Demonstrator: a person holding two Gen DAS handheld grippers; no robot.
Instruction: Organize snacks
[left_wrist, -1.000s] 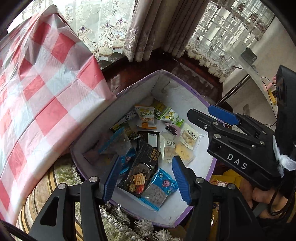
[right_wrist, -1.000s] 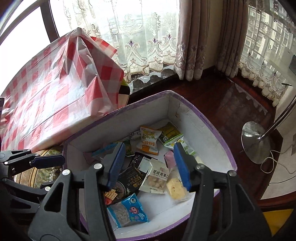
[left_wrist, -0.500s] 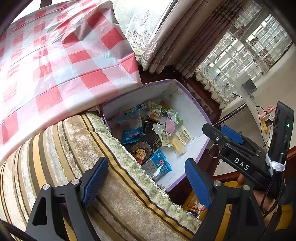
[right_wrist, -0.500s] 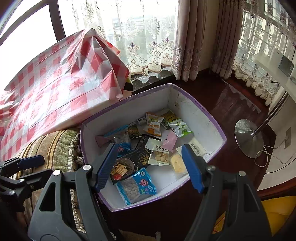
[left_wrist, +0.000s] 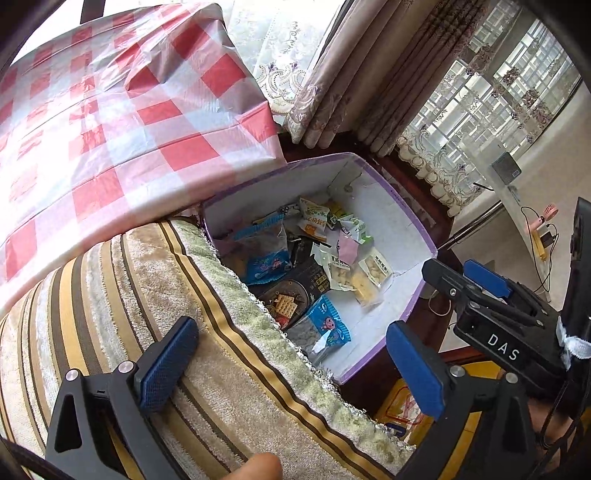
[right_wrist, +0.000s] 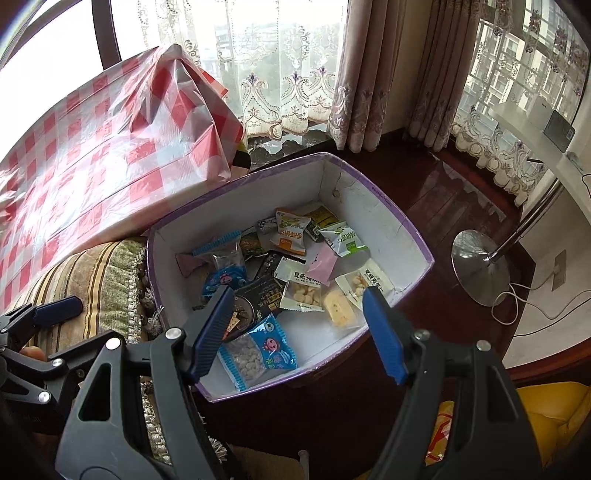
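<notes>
A white box with a purple rim (right_wrist: 417, 236) sits on the dark wood floor and holds several snack packets: a blue packet of white candies (right_wrist: 258, 352), a black cracker pack (right_wrist: 258, 295), white biscuit packets (right_wrist: 303, 290) and an orange-white packet (right_wrist: 291, 230). My right gripper (right_wrist: 299, 332) is open and empty, raised above the box's near end. My left gripper (left_wrist: 291, 365) is open and empty, above the striped cushion (left_wrist: 147, 314), left of the box (left_wrist: 406, 221). The right gripper shows in the left wrist view (left_wrist: 480, 284).
A red-and-white checked plastic cloth (right_wrist: 103, 147) covers furniture behind the cushion. Curtains (right_wrist: 354, 74) hang at the back. A chrome lamp base (right_wrist: 484, 266) and white cables lie right of the box. A yellow object (right_wrist: 546, 417) is at lower right.
Both grippers have pulled back and up from the box. The left one has swung left over the striped cushion and its jaws have opened wider. The packets have not moved.
</notes>
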